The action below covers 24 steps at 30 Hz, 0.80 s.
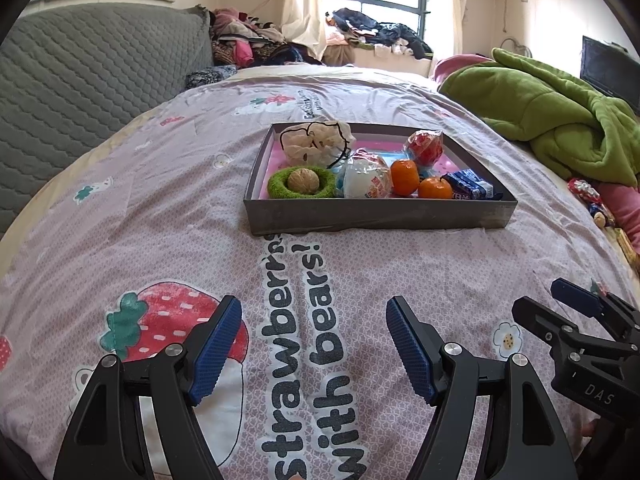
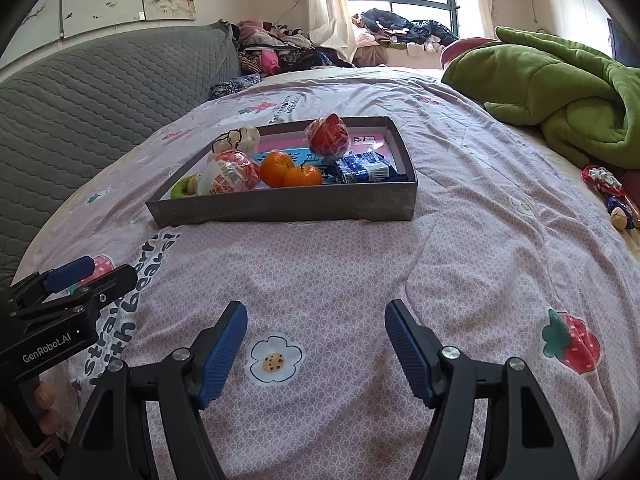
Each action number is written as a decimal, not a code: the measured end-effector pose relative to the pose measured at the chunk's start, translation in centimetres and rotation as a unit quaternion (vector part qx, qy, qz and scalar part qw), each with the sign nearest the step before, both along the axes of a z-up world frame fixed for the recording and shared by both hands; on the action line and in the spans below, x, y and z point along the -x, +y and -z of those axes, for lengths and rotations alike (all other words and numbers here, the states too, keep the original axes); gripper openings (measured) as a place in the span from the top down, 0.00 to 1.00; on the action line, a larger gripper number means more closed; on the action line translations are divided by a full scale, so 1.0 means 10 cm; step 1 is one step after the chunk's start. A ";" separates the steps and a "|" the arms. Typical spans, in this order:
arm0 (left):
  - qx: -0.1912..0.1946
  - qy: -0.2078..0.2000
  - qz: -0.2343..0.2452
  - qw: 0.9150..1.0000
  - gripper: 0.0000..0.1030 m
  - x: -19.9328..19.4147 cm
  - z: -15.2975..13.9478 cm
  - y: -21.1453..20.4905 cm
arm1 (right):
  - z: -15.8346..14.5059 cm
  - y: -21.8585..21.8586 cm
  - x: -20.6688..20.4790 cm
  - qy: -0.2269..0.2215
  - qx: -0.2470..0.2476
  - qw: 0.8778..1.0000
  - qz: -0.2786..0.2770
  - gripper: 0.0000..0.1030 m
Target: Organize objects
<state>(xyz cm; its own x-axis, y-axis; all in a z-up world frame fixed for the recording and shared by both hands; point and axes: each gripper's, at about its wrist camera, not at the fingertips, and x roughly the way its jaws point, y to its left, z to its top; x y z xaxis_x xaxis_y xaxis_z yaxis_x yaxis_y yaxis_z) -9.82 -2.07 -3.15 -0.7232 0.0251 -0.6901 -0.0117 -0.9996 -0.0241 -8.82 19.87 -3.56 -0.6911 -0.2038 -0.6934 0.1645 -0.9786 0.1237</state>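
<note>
Bedspread [image 2: 340, 264] bare btwn grippers & tray [image 2: 288, 204]; tray crowded.

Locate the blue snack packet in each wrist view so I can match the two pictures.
Left wrist view: the blue snack packet lies in the near right corner of the grey tray, just right of the two oranges.
Right wrist view: the same packet sits right of centre in the tray, against its right side.
Shared landmark: the two oranges, directly left of the packet in both views.

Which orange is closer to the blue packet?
The front orange, the one with the little stem. It sits right beside the blue packet; the other orange is farther left.
</note>
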 end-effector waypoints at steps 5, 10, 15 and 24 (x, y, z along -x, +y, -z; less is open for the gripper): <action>0.000 0.000 0.000 1.000 0.26 0.00 0.00 0.00 | 0.00 0.00 0.00 0.002 0.000 1.000 0.000 0.31; 0.000 -0.002 0.000 1.000 0.26 0.00 0.00 -0.01 | 0.00 -0.02 0.00 0.000 -0.004 1.000 -0.003 0.31; 0.002 -0.002 0.001 1.000 0.26 0.00 0.00 -0.02 | 0.01 -0.02 0.00 0.000 -0.004 1.000 -0.003 0.31; 0.001 0.002 0.004 1.000 0.26 -0.01 0.00 -0.02 | 0.01 -0.03 0.00 -0.001 -0.006 1.000 -0.005 0.31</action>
